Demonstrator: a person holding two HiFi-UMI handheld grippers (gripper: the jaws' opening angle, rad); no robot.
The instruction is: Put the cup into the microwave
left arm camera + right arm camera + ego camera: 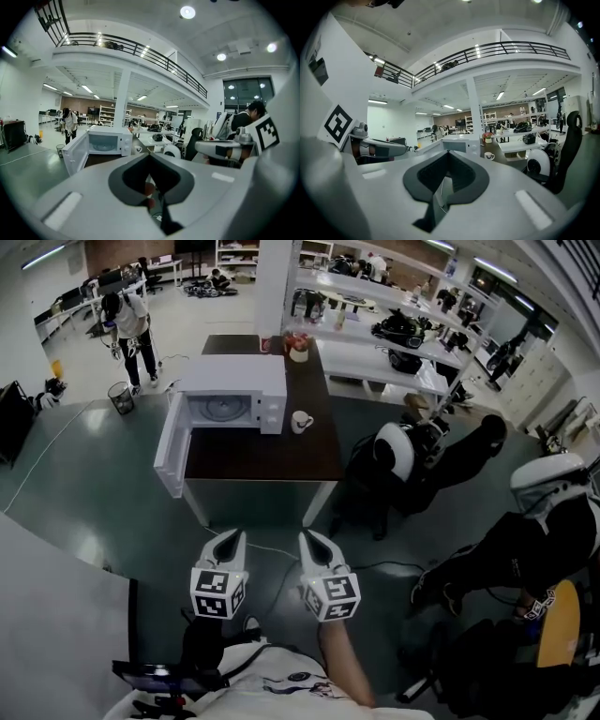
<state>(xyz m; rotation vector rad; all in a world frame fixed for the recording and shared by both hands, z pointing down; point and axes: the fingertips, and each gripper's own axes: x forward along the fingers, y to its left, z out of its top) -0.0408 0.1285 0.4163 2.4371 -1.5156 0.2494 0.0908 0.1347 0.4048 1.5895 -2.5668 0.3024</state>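
A white cup (301, 421) stands on the dark table (272, 460), just right of the white microwave (234, 395). The microwave's door (172, 446) hangs open to the left, and its turntable shows inside. Both grippers hover side by side over the floor, short of the table's near edge and pointing toward it. My left gripper (228, 538) is shut and empty, and so is my right gripper (312, 538). The left gripper view shows the microwave (108, 140) and cup (138, 149) beyond the closed gripper (150, 157). The right gripper view shows the cup (489, 155) past the closed gripper (449, 152).
A red flower pot (298, 345) sits at the table's far end. Black office chairs (403, 460) crowd the floor right of the table. White desks (375, 357) stand behind them. A person (128, 324) stands far left near a bin (120, 397). A cable runs under the table.
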